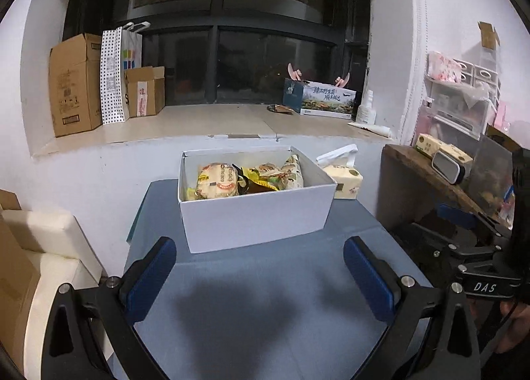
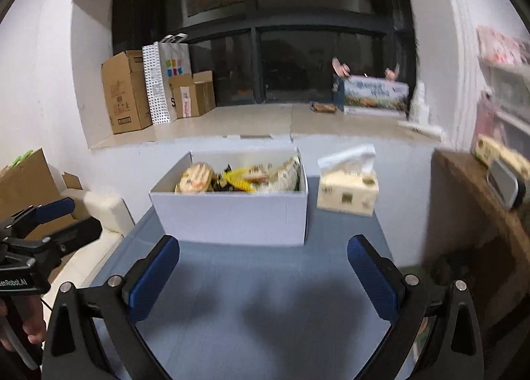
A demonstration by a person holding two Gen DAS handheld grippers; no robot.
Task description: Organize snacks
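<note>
Left hand-held gripper (image 1: 260, 275): blue-padded fingers (image 1: 150, 275) spread wide, nothing between them, hovering over the near part of the blue-grey bench (image 1: 265, 313). Right hand-held gripper (image 2: 263, 275): likewise spread wide and empty, above the same near stretch of bench, seen slightly blurred. In the left wrist view, the right hand-held gripper visible at the right edge of the picture, off the bench's right edge; in the right wrist view, the left hand-held gripper visible at the left edge, off the bench's left edge.

Ahead of both, a white box (image 1: 258, 214) standing open-topped toward the far edge of the bench, well apart from the fingers. Inside it, the snacks (image 1: 248, 178): several yellow, cream and brown packets heaped together, filling the box up to about rim height. Exact count hard to tell.

Just beside the box, at the far right corner of the bench, a cream tissue pack (image 2: 347, 189) with a white tissue sticking up from its top.

Beyond the far edge, a white wall and a window ledge (image 1: 198, 125), carrying cardboard boxes (image 1: 74, 85) and a paper bag (image 1: 122, 72) at its left, a printed carton (image 1: 319, 100) at its right. To the right of the bench, a brown wooden shelf (image 1: 430, 178).
</note>
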